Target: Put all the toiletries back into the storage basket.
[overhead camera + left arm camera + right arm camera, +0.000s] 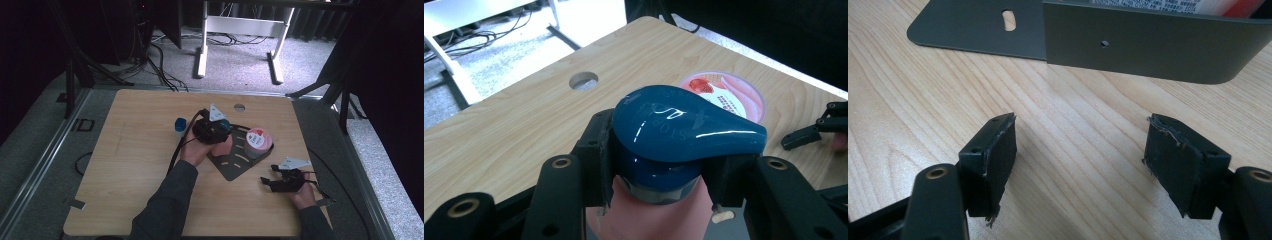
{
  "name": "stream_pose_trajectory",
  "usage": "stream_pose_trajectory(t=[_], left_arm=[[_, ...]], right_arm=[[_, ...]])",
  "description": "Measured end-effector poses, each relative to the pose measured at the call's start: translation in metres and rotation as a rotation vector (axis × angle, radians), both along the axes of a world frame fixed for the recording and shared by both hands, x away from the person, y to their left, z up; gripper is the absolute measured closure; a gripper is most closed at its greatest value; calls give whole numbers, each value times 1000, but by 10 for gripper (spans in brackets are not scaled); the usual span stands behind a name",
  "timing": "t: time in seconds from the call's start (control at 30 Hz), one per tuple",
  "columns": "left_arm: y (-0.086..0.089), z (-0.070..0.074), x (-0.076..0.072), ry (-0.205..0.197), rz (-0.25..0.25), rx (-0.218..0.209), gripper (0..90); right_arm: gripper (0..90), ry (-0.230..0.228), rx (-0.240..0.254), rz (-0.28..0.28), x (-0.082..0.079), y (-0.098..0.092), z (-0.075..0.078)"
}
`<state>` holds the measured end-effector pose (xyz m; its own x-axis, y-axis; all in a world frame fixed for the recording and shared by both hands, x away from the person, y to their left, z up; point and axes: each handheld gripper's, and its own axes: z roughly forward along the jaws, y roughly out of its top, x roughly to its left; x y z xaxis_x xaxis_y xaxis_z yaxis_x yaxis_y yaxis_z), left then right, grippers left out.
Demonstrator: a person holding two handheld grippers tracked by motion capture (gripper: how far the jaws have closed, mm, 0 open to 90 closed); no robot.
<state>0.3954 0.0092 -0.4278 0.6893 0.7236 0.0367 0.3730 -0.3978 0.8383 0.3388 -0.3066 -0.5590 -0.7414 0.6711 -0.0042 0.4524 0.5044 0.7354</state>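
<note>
A glossy, smooth teal-blue plastic cap (684, 127) is seen on a matt pink bottle (649, 212). Pale wood grain with a smooth finish is shown by the table top (1088, 130). A matt dark grey metal bracket (1148, 47) is seen, and worn, frayed black rubber pads (998, 150).

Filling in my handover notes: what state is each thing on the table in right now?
Left tool: shut on the blue cap.
Blue cap: clamped, on a pink bottle.
Right tool: open, nothing between its jaws.
Pink tub: lid on, upright on the grey tray.
Small blue-capped container: upright, untouched.
</note>
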Motion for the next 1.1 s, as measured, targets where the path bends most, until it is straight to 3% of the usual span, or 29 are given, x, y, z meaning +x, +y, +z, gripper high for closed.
stream_pose_trajectory(t=[1.1], left_arm=[[-24,-8,23,11,-6,5,526]], right_arm=[[282,2,1,3,0,0,0]])
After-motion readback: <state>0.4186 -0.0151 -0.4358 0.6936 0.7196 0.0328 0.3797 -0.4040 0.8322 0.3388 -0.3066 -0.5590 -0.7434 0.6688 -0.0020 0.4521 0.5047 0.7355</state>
